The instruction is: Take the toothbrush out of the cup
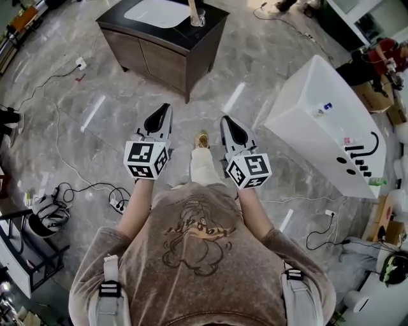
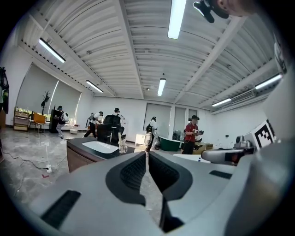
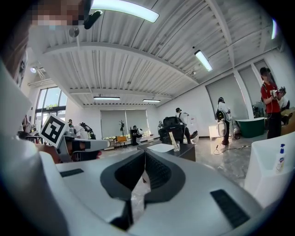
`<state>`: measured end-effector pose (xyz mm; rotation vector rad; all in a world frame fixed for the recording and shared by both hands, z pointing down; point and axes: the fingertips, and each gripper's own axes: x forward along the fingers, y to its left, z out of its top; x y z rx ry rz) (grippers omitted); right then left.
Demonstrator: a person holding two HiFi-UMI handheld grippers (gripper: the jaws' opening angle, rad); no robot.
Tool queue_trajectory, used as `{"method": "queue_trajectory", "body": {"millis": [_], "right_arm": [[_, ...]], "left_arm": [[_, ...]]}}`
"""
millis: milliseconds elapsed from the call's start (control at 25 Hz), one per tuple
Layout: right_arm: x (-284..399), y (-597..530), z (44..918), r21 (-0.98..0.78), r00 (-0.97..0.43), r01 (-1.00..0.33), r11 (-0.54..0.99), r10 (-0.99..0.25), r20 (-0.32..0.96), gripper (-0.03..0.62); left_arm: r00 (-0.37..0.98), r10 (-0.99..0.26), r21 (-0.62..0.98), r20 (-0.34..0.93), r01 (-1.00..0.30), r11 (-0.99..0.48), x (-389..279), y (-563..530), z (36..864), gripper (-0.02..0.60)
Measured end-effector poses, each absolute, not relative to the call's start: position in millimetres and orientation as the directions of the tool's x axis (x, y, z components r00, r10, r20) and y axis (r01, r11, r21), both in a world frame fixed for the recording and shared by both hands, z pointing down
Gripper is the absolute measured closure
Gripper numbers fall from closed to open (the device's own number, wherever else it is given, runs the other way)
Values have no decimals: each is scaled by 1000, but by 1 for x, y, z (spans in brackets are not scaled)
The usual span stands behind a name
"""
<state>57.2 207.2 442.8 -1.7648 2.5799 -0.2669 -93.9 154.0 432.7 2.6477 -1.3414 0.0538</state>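
A clear cup (image 1: 198,18) with a pale toothbrush (image 1: 192,7) standing in it sits on the dark vanity top (image 1: 210,19), next to the white sink (image 1: 156,13), far ahead of me. My left gripper (image 1: 166,107) and right gripper (image 1: 225,118) hover side by side over the floor, well short of the vanity. Both point forward, roughly level, and hold nothing. The left gripper view shows its jaws (image 2: 146,154) shut, with the cup (image 2: 122,147) small in the distance. In the right gripper view the jaws (image 3: 144,154) are shut too, and the cup (image 3: 176,145) with the toothbrush (image 3: 171,138) stands beyond.
The wooden vanity cabinet (image 1: 159,57) stands on a marble floor. A white bathtub (image 1: 319,121) lies at the right. Cables (image 1: 76,184) and a power strip (image 1: 80,63) trail across the floor at the left. Several people (image 2: 191,136) stand further back in the room.
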Motion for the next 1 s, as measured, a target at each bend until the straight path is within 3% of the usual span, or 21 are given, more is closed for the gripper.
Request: {"method": "queue_trajectory", "body": {"millis": [480,1000], "right_arm": [[51,119,453,-140,-413,-907,396,-903,119,576],[88,-9,429,-124,-436,-897,424,-894,103,576]], "left_arm": [[594,-797,157,110,-802,-576,-92,78,437,548],[592,-803,159,71,-801,-577,-61,-35,415,549]]}}
